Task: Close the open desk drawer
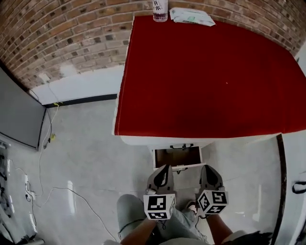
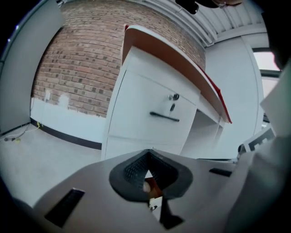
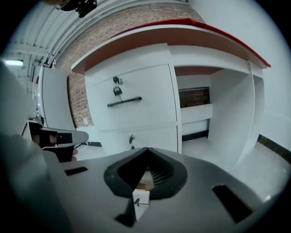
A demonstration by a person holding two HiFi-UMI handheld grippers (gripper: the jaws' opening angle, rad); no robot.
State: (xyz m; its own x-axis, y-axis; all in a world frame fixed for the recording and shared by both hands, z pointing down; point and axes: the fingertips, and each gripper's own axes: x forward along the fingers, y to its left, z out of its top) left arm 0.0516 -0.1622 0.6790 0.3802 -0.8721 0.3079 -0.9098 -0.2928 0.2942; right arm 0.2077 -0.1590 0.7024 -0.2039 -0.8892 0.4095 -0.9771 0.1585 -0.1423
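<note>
A white desk with a red top stands ahead of me. Under its front edge a drawer is pulled out, its brown inside showing from above. Both grippers hang just short of that drawer, jaws pointing at it. My left gripper is shut and holds nothing, and my right gripper is the same. In the left gripper view the left gripper faces a drawer front with a black handle. The right gripper faces the same handle and a lower drawer front.
A clear bottle and a white packet rest at the desk's far edge by the brick wall. A grey panel leans at the left, and cables trail on the floor. The kneehole opens at the desk's right.
</note>
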